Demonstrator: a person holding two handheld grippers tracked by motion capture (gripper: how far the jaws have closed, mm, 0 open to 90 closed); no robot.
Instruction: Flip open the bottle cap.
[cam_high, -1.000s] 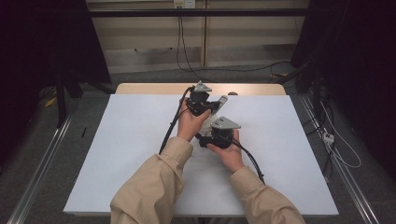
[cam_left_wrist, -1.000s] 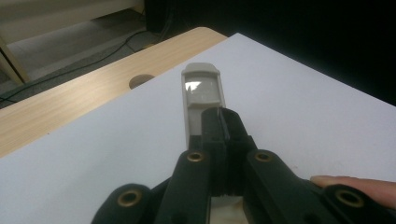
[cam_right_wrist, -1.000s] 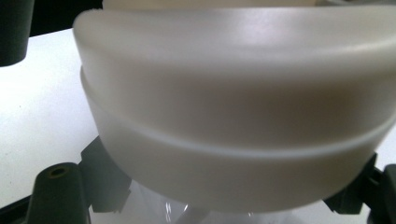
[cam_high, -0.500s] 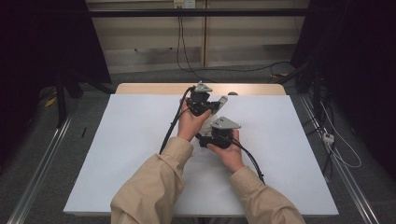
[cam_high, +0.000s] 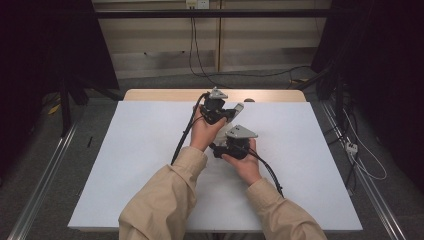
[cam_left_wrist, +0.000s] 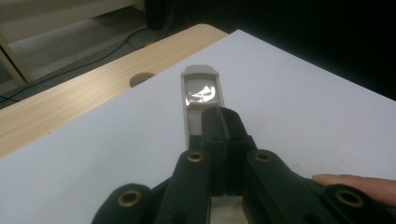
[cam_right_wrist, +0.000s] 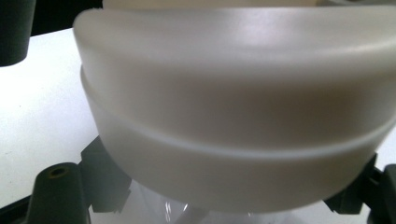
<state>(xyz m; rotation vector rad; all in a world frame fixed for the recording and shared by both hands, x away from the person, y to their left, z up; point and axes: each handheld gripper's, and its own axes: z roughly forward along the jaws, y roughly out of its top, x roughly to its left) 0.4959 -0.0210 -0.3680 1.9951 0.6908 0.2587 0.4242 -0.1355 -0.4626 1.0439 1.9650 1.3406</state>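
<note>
While my left gripper (cam_left_wrist: 219, 122) is clenched on the grey flat piece (cam_left_wrist: 201, 95) above the white desk (cam_high: 140, 150) and my right gripper (cam_high: 224, 148) clamps its pale rounded end (cam_right_wrist: 233, 116), I judge both should pull apart straight, without twisting

No readable text, label, brand, number or sign appears anywhere. The white table top, the grey plates on the grippers and the pale plastic piece held between the jaws all carry no legible markings.
</note>
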